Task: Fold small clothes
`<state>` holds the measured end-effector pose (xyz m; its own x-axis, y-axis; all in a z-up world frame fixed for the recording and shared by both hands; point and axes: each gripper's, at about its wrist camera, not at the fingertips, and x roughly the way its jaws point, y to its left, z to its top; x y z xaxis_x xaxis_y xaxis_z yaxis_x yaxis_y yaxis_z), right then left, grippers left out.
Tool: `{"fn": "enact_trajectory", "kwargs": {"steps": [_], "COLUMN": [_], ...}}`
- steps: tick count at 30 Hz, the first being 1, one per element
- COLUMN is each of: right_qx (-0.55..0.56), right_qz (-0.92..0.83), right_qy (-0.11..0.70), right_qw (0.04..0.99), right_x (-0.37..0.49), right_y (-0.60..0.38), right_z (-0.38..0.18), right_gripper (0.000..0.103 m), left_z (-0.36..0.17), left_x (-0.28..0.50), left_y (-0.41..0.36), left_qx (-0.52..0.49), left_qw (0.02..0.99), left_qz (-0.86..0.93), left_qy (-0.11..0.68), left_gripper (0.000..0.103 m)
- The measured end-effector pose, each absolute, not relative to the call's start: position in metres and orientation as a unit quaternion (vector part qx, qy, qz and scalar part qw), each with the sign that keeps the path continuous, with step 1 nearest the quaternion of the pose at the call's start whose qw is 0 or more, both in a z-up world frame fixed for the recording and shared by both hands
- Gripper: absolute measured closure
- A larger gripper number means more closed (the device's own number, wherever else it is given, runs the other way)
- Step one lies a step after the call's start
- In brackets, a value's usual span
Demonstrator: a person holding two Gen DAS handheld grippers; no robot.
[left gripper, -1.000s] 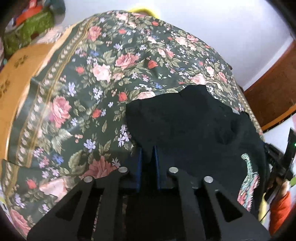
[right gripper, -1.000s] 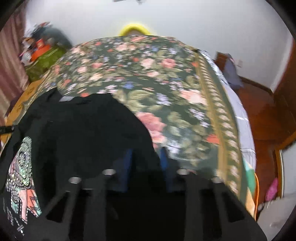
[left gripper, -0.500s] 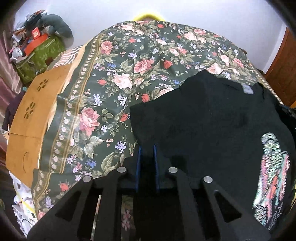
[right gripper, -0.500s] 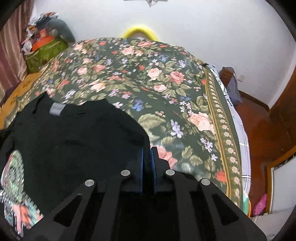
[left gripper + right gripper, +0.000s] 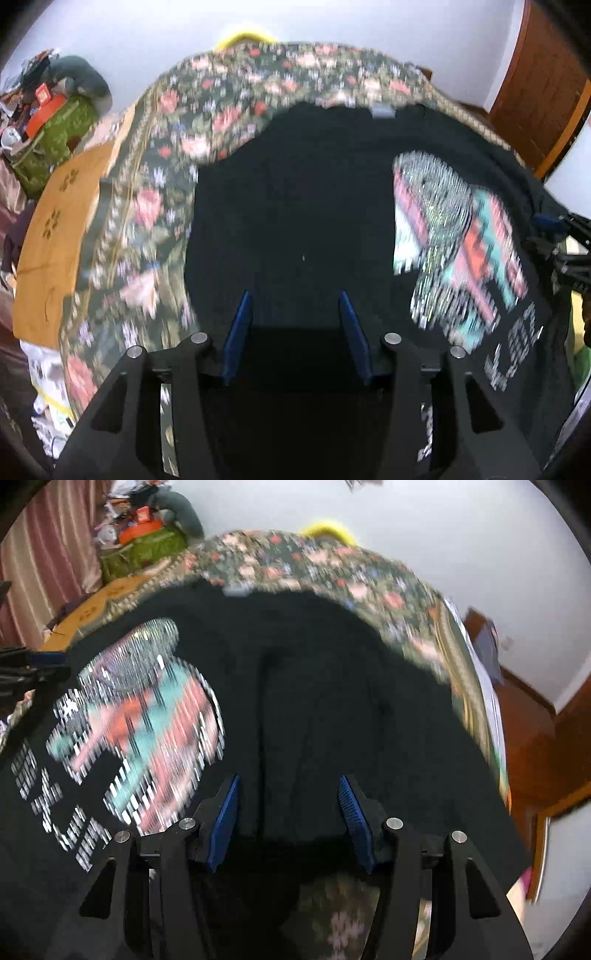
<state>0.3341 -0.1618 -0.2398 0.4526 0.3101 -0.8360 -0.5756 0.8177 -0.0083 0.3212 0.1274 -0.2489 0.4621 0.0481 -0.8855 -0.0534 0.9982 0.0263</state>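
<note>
With both sets of jaws having just been opening, the left gripper (image 5: 295,314) now stands spread apart, its blue pads (image 5: 238,328) wide of each other with nothing pinched between them, just the dark cloth lying below. Same story on the right gripper (image 5: 290,805): blue ribbed pads (image 5: 352,812) parted, let go, hovering over the fabric and not squeezing it

The thing under both is a black t-shirt (image 5: 295,203), spread out flat, print side up, on a bed with a dark floral bedspread (image 5: 155,206). The print (image 5: 458,236) is a pink, teal and white graphic with some lettering below it, pretty smeared by motion blur so I can't read it. A grey neck label (image 5: 382,110) shows at the far edge of the shirt. In the left view the other gripper pokes in at the right edge, beside the shirt

Further out: a tan wooden board (image 5: 55,236) at the bed's left side, a cluttered corner with a green bag (image 5: 55,136), a yellow something (image 5: 325,530) peeking over the far end, white wall (image 5: 443,535), and brown wood floor (image 5: 535,738) on the right
</note>
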Motion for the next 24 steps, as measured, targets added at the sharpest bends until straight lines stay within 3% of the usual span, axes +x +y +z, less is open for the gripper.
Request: {"fn": "enact_trajectory", "kwargs": {"steps": [10,15,24], "right_qx": [-0.081,0.018,0.085], "right_qz": [0.222,0.185,0.174], "right_qy": [0.457,0.457,0.443], "right_qw": [0.857,0.87,0.875], "right_x": [0.306,0.299,0.315], "right_y": [-0.229,-0.274,-0.274], "right_z": [-0.221,-0.216,-0.218], "right_gripper": [0.052,0.052,0.052], "left_z": [-0.231,-0.215,-0.246], "left_x": [0.288,0.289,0.313], "left_y": [0.141,0.127,0.092], "left_qx": [-0.019,-0.027,-0.004], "left_qw": [0.858,0.875,0.867], "left_qz": [0.065,0.06,0.04], "left_qy": [0.509,0.479,0.497], "left_gripper": [0.052,0.038,0.036]}}
